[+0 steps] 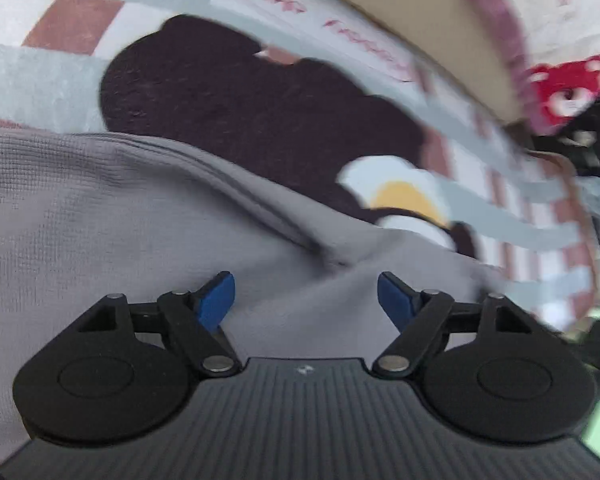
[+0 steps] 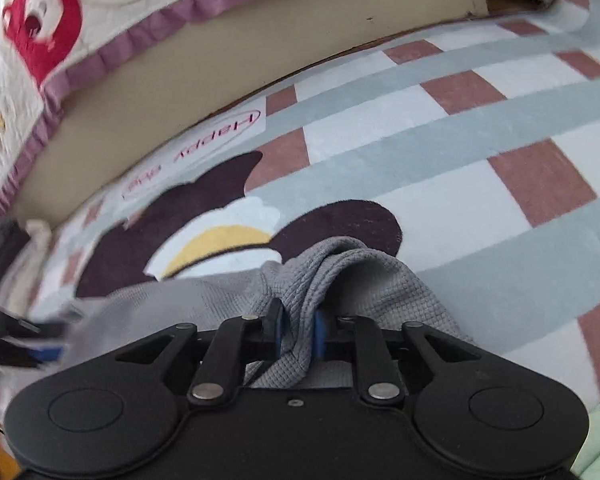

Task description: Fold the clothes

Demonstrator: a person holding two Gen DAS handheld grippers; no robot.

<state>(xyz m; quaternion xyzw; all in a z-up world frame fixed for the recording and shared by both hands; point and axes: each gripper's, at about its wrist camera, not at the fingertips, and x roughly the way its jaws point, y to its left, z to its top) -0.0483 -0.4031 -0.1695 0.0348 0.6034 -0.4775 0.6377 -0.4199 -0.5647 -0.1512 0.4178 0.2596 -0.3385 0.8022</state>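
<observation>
Garment (image 1: 100, 216): a grey waffle-knit piece lies spread over a rug (image 2: 440, 152) on the floor, filling the lower half of the left view from about 9 o'clock to 4 o'clock, with a long seam or folded edge running across it from 10 o'clock toward 4 o'clock. The rug is checked in pale blue, white and brown, with a dark cartoon figure and pink lettering; a bed (image 2: 160, 92) with a purple-frilled quilt stands past it at 11 o'clock in the right view. The right claw (image 2: 298, 334) is clamped narrowly on a bunched corner or edge of the garment, the cloth rising in a gathered ridge toward 12 o'clock between its blue pads. The left claw (image 1: 306, 296) stands wide, holding nothing, just above the cloth near a crease; whether it touches the cloth I cannot tell. How far the folding has got is hard to settle: most of the garment hides below the frames, and blur softens the edges. One layered edge suggests some cloth is doubled over, but no neat, finished packet shows, so I judge the folding is under way with one end being carried.
</observation>
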